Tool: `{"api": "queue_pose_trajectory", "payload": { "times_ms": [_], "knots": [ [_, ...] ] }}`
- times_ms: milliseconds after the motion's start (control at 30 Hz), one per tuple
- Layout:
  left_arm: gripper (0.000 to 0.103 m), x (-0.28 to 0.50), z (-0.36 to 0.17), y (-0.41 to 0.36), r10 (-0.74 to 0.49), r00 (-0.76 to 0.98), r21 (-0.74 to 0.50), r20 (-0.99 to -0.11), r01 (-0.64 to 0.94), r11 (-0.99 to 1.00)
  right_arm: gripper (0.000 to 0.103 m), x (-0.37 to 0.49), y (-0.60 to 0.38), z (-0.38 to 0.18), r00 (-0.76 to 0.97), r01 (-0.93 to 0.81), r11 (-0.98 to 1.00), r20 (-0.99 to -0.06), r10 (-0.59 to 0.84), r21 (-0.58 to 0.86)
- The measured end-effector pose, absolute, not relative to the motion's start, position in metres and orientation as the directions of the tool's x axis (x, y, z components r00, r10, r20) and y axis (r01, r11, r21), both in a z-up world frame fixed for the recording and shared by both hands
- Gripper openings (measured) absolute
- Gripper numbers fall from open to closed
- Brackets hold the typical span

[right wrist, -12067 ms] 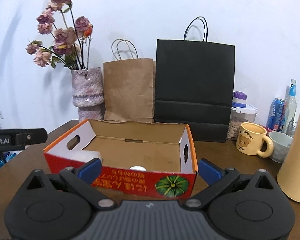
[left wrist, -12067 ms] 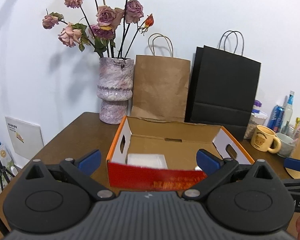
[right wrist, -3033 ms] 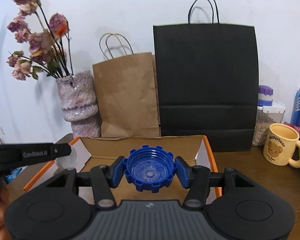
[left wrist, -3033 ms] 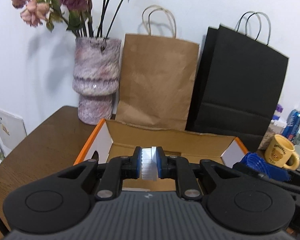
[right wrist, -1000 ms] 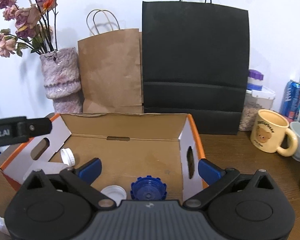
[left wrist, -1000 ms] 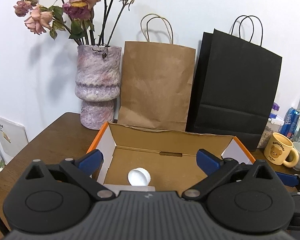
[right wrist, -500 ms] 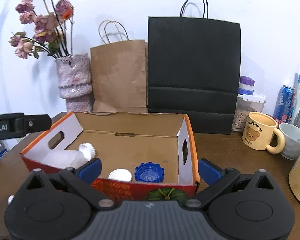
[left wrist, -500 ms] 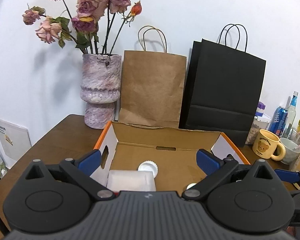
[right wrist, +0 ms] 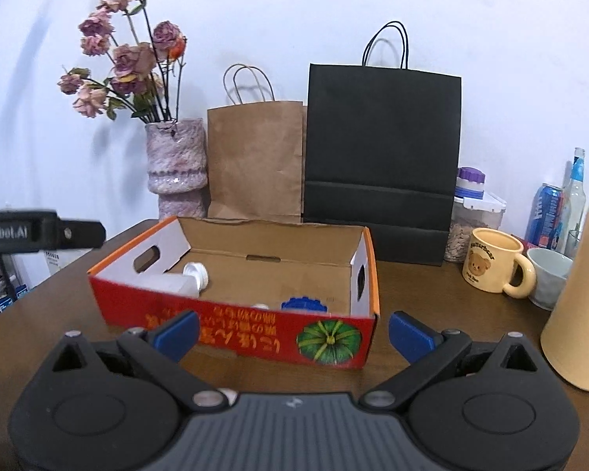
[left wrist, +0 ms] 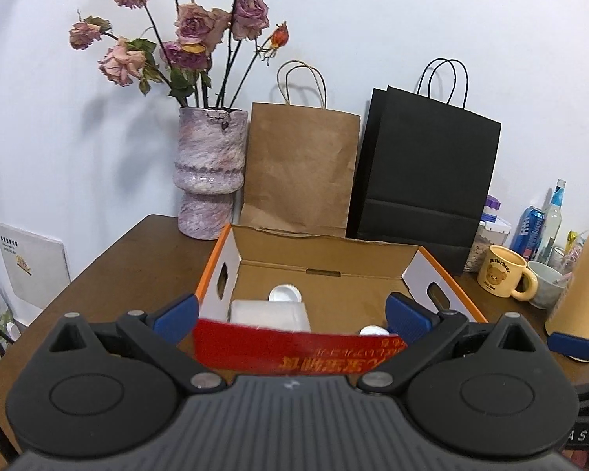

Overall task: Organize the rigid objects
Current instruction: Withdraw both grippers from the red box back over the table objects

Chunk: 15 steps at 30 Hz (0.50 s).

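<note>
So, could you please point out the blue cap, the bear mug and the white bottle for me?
blue cap [right wrist: 304, 303]: right wrist view, ridged top rim.
bear mug [right wrist: 491, 265]: right wrist view, front wall.
white bottle [right wrist: 180, 283]: right wrist view, body.

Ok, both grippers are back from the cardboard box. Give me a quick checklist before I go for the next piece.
1. Left gripper free: ok, jaws wide open, nothing between them.
2. Right gripper free: ok, open and empty.
3. Blue cap inside the cardboard box: ok, it lies behind the front wall near the right end.
4. White bottle in the box: ok, lying on its side at the left end, its cap on.
5. Loose white cap in the box: ok, just behind the front wall.
6. Next piece located: cannot tell. A small white thing peeks out by the right gripper's body, mostly hidden.
</note>
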<state>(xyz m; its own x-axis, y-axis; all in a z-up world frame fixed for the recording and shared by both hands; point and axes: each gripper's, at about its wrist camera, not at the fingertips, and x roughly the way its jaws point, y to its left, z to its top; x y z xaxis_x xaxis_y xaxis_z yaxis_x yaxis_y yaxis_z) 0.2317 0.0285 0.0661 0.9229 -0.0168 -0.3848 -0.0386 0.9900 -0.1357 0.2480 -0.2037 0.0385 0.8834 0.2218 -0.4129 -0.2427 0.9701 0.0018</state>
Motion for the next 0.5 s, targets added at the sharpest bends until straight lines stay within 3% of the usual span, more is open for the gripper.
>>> {"api": "queue_pose_trajectory", "payload": {
  "times_ms": [500],
  "knots": [
    [0.103,0.176,0.045,0.043,0.021,0.899,-0.071,-0.438,-0.057,0.996,0.103,0.175,-0.218,0.017,0.876,-0.243,0.970,-0.434,0.211,-0.019]
  ]
}}
